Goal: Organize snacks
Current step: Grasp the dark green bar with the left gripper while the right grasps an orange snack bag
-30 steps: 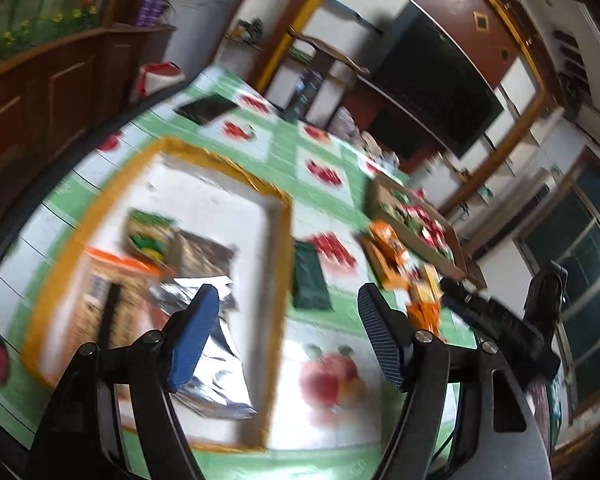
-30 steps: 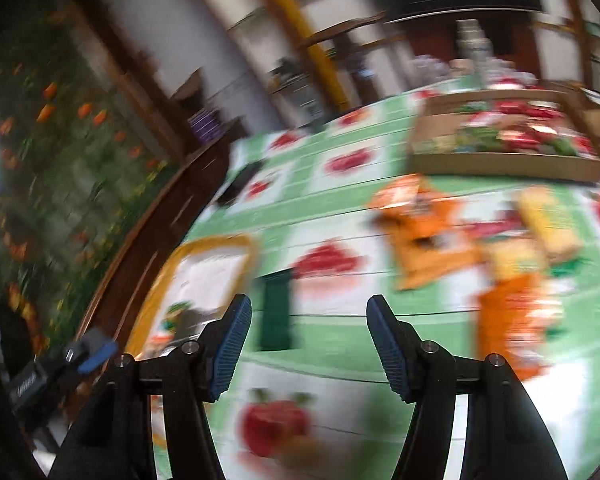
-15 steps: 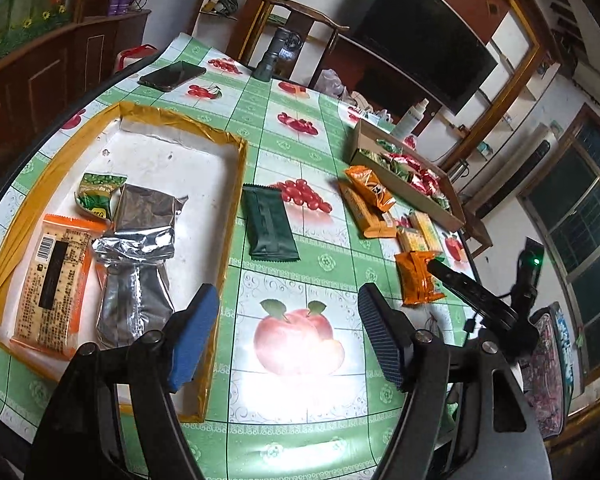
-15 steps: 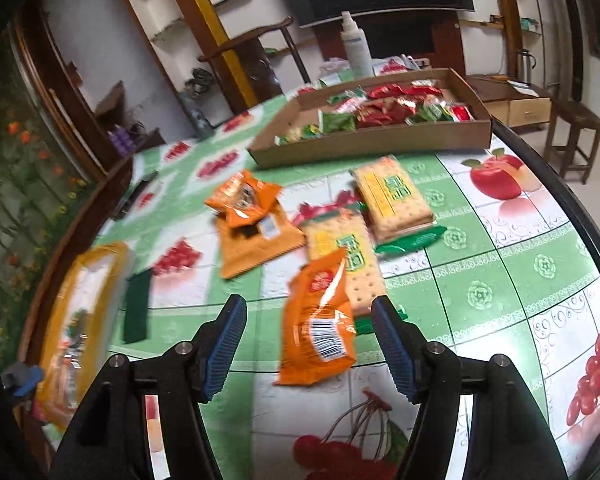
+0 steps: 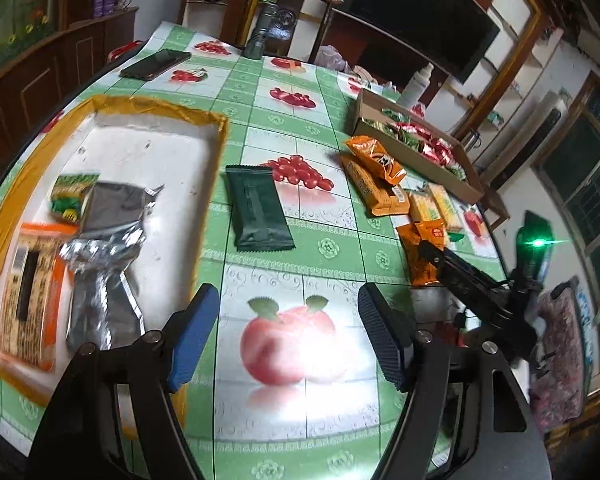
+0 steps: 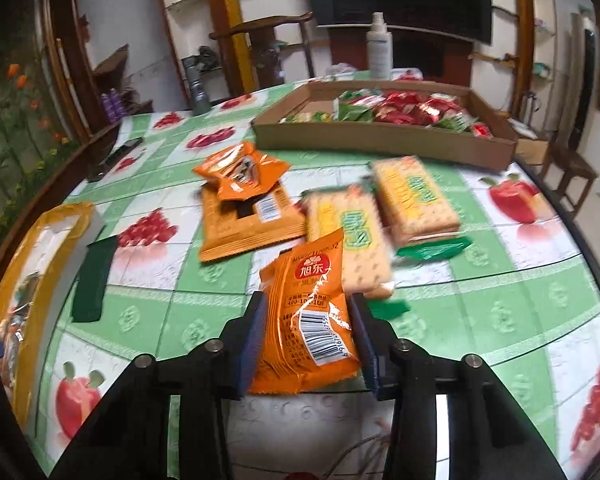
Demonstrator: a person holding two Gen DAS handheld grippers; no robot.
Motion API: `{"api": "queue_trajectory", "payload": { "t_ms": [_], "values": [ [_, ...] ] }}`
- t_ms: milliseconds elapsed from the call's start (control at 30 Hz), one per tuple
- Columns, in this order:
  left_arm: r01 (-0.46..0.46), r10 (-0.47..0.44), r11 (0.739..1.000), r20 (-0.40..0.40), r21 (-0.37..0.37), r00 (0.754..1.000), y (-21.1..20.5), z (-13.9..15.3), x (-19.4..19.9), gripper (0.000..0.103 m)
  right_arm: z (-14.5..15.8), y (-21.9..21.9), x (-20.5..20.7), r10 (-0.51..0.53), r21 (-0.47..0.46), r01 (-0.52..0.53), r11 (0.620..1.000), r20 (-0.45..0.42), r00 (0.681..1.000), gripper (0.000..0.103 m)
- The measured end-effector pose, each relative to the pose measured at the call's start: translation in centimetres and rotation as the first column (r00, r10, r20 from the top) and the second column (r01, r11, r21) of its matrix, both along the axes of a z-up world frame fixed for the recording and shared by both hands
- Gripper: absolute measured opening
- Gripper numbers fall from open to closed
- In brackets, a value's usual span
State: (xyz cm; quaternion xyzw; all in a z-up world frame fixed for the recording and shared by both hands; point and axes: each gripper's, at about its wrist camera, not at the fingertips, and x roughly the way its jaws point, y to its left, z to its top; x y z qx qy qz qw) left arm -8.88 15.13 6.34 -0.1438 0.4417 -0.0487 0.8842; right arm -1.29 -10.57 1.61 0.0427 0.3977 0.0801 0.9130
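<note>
My right gripper [image 6: 308,332] has its jaws closed in on both sides of an orange snack bag [image 6: 310,316] with a barcode, which lies on the table. In the left wrist view the same bag [image 5: 424,252] sits under the right gripper's tip. My left gripper [image 5: 288,336] is open and empty above the apple print, right of the yellow-rimmed white tray [image 5: 156,140]. A dark green packet [image 5: 258,208] lies between tray and loose snacks. Two cracker packs [image 6: 380,216] and two orange packets [image 6: 244,192] lie beyond the bag.
The tray holds a silver pouch [image 5: 100,248], an orange pack [image 5: 28,292] and a small green bag [image 5: 70,196]. A cardboard box [image 6: 380,136] of red and green sweets stands at the back. A phone [image 5: 156,64], flashlight [image 5: 260,36] and spray bottle [image 6: 380,48] stand farther off.
My right gripper moved down and forward over the orange bag and narrowed its jaws around it. My left gripper drifted slightly closer to the table, still open.
</note>
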Motion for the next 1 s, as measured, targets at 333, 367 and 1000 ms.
{"api": "queue_trajectory", "payload": {
  "t_ms": [333,367,1000],
  "values": [
    [0.026,0.006,0.965,-0.123,0.260,0.992,-2.1,-3.4,10.1,0.071,-0.3,-1.1,0.0,0.037,0.109,-0.034,0.993,-0.028,0.999,0.041],
    [0.028,0.007,0.958,-0.120,0.284,0.993,-2.3,-3.6,10.4,0.071,-0.3,-1.2,0.1,0.035,0.116,-0.031,0.993,-0.031,0.999,0.041],
    [0.073,-0.055,0.967,-0.081,0.245,0.995,-4.3,-4.7,10.6,0.042,0.5,-2.2,-0.3,0.040,0.206,-0.037,0.978,-0.007,0.999,0.039]
  ]
}}
